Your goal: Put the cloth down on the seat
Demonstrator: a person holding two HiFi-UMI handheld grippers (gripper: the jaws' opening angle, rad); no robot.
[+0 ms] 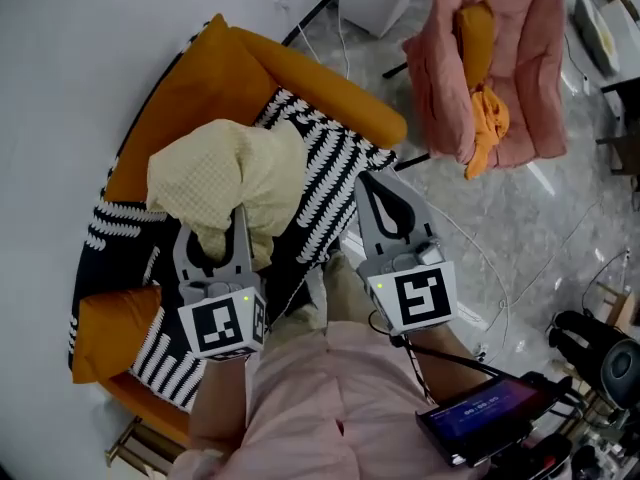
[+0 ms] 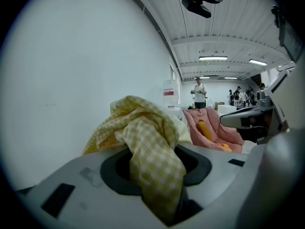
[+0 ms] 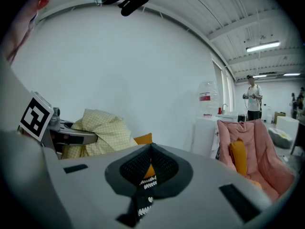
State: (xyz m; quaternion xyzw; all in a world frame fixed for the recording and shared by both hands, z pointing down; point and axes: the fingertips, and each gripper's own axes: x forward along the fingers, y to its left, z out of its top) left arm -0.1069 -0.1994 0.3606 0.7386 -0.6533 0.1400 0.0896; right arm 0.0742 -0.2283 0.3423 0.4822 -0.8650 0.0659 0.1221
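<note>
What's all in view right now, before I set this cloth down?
cloth: one, pale yellow check, bunched above the seat
orange armchair: one, against the white wall
patterned cover: one, black and white, over its seat
pink armchair: one, upper right
orange cushion: one, on the pink armchair
screen device: one, dark, lower right
left gripper: grey, shut on the cloth
right gripper: grey, shut, empty, over the seat

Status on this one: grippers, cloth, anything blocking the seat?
Left gripper shut on pale yellow checked cloth, bunched over black-and-white patterned seat of orange armchair. Right gripper shut, empty. Nothing seen blocking.
</note>
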